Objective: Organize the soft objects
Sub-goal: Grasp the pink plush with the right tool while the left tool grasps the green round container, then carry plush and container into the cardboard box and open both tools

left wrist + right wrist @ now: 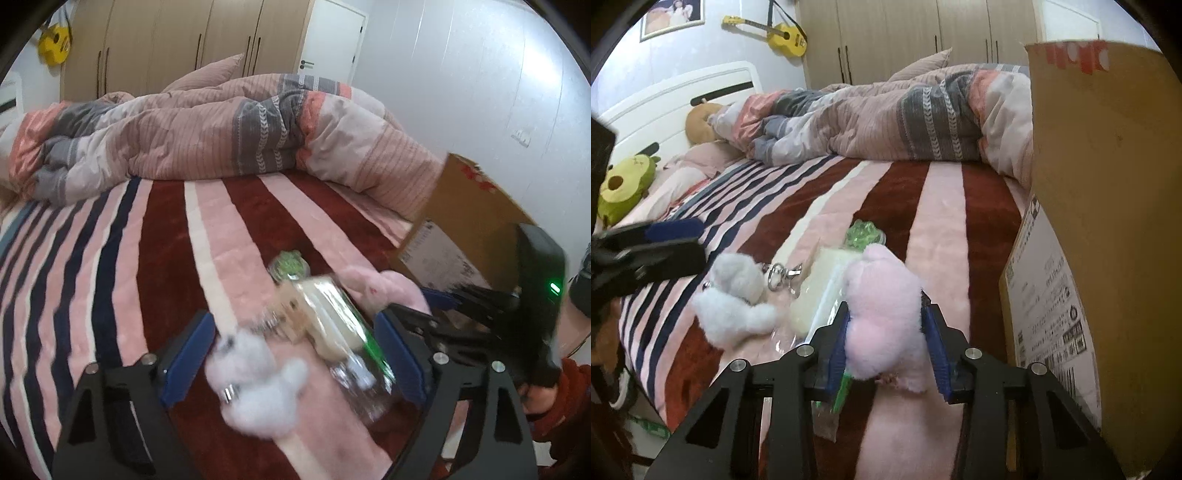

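Covering most of both views is a bed (945,192) with a striped blanket in dark red, pink and navy, and a crumpled duvet (886,122) lies at its far side. At the right edge of the bed stands a tall cardboard box (1100,184), with a printed label on its lower side.

Near the front of the blanket lie several small things close together. The pink plush (882,317) sits between the blue pads of the right gripper (886,332), and the pads press on both its sides, so the toy is squeezed and held. Just beside it, to the left, lies a clear packet (820,295) with something cream inside, and a green item (862,232) lies just behind the packet. A white plush (735,299) with a metal clasp lies further left on the blanket.

The left gripper (295,354) hangs over the white plush (255,380) and the packet (332,325). Its jaws stand wide and the pads touch nothing. This view is blurred, so finer details are not clear.
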`<state>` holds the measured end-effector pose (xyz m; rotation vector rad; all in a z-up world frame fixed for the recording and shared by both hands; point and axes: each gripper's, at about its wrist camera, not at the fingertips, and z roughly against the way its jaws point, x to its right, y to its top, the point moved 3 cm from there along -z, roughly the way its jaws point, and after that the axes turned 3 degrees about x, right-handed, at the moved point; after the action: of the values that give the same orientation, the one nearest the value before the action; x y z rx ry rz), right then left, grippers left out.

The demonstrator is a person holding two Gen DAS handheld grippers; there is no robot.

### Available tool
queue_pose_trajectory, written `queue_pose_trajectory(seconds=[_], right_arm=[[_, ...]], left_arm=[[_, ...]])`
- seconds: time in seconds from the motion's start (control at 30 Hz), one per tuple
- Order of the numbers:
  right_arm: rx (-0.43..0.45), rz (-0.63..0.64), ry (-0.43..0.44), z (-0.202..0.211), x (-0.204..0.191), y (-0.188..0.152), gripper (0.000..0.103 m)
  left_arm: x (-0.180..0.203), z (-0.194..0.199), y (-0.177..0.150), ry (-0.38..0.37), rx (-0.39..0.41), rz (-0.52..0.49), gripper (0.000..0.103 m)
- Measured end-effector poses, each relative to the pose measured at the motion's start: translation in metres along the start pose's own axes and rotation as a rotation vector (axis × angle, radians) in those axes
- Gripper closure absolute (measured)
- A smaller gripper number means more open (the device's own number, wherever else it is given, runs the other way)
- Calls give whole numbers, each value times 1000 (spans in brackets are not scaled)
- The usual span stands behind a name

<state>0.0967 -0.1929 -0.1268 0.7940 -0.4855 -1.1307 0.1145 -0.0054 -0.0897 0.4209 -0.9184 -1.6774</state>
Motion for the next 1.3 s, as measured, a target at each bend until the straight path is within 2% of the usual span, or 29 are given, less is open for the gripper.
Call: queue_pose_trajectory(seconds=[0.07,0.17,0.3,0.4,0.5,0.57,0.63,0.67,0.7,0.83,1.03,1.17,1.3], right_arm=[[13,6,-3,-3,-1,3,72],[42,12,-38,-10,0,10,75],[54,40,-62,-23,0,19,75],[50,50,-88,-32,1,21,76],[40,60,-109,-39,2,23,74],[13,74,-106,-46,2,24,74],[-4,69,-97,-50,4,26,73],[2,61,-97,-50,6,27,73],[6,56,-98,-50,7,28,75],[39,58,-112,-49,6,30,82],[97,69,-92,-30,-4,40,82],[129,83,-64,-12,-15,53,82],[181,100,-31,17,-30,68,82]], left_arm=[[-1,-12,11,5,-15,-21,26],[-2,-42,29,-9,-53,-44,27],[-1,-96,40,-25,-139,-64,45],[-2,-124,38,-51,-199,-57,53],[-2,-143,32,-42,-249,-52,66],[1,-147,32,-69,-259,-40,67],[5,-151,32,-37,-262,-53,69],[5,-153,32,-13,-263,-61,74],[6,-155,32,2,-261,-66,80],[5,-155,30,17,-259,-81,80],[-3,-139,34,32,-215,-72,80],[-7,-116,42,43,-179,-69,80],[-7,-76,58,69,-129,-76,80]])
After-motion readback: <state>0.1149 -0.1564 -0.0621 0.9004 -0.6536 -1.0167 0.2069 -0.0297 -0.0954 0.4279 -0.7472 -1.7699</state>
